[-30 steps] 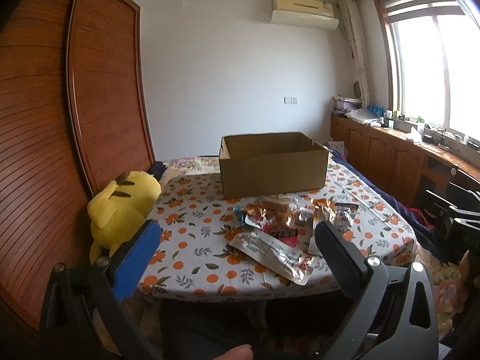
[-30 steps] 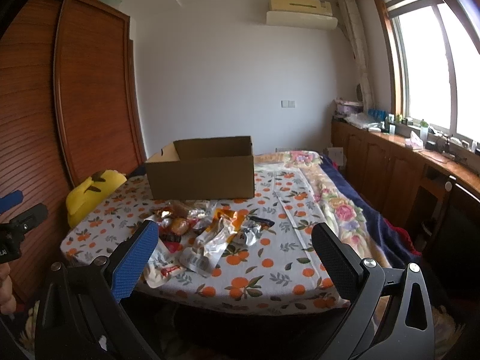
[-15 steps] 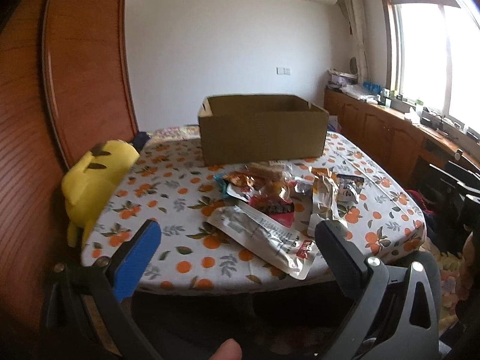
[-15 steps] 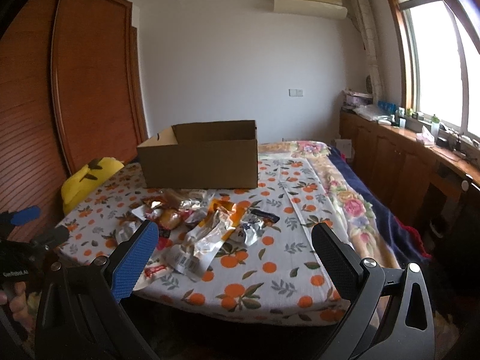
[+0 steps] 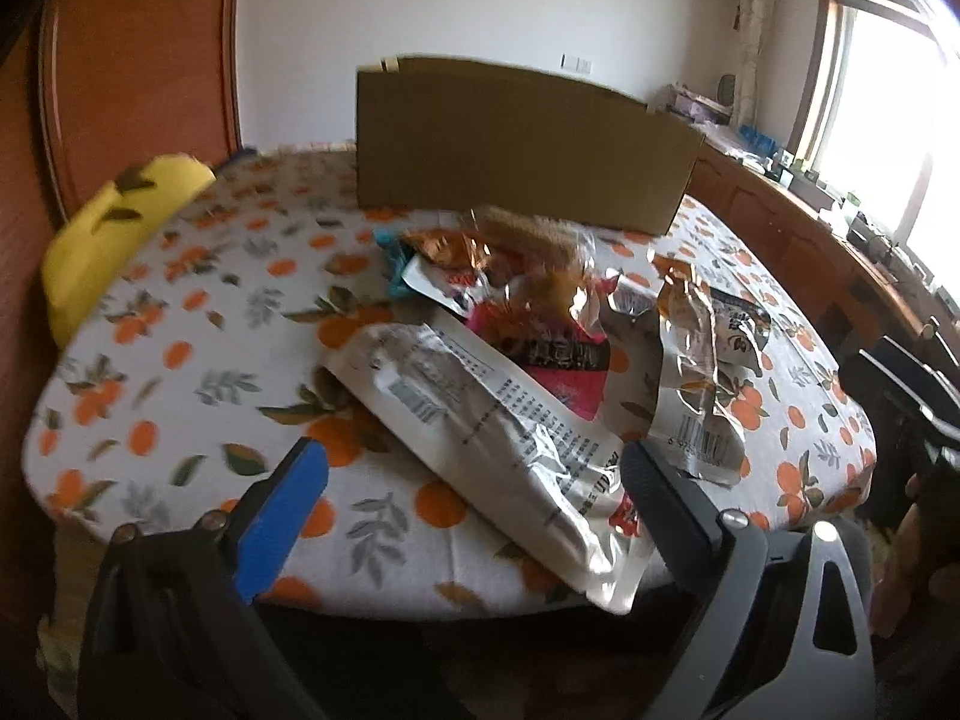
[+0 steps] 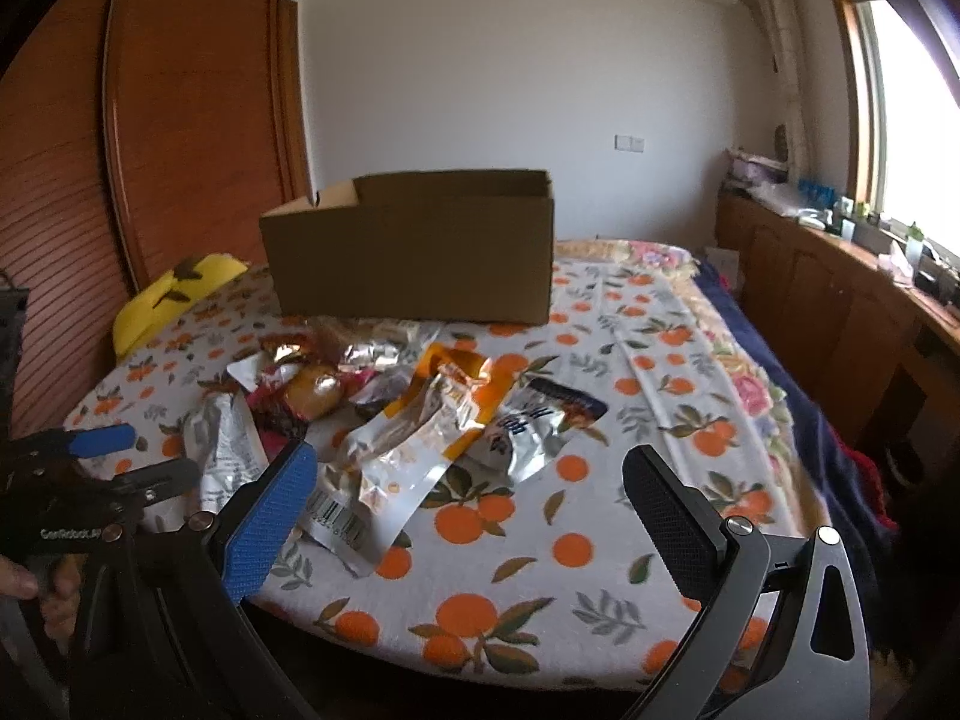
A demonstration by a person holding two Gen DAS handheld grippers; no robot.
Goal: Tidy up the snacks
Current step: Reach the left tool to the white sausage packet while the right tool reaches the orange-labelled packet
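Note:
A heap of snack packets lies on the orange-print tablecloth (image 5: 180, 360) in front of an open brown cardboard box (image 5: 516, 144) (image 6: 414, 258). A long silver packet (image 5: 480, 426) (image 6: 225, 450) lies nearest, overhanging the front edge. Behind it are a red packet (image 5: 558, 360), a silver-orange packet (image 5: 690, 360) (image 6: 420, 432), a wrapped bun (image 6: 315, 396) and a black-silver packet (image 6: 534, 426). My left gripper (image 5: 474, 480) is open, its fingers on either side of the long packet's near end and holding nothing. My right gripper (image 6: 471, 498) hovers open just short of the silver-orange packet. In the right wrist view the left gripper (image 6: 135, 459) shows at the far left.
A yellow plush toy (image 5: 114, 228) (image 6: 174, 294) rests at the table's left edge against wooden sliding doors (image 6: 198, 120). Low wooden cabinets (image 6: 840, 312) run under the window on the right. A dark blue blanket (image 6: 798, 390) hangs off the right side.
Both grippers have moved forward and down toward the table, so the snack heap fills more of each view. The left wrist view is now blurred and tilted. Neither gripper has closed.

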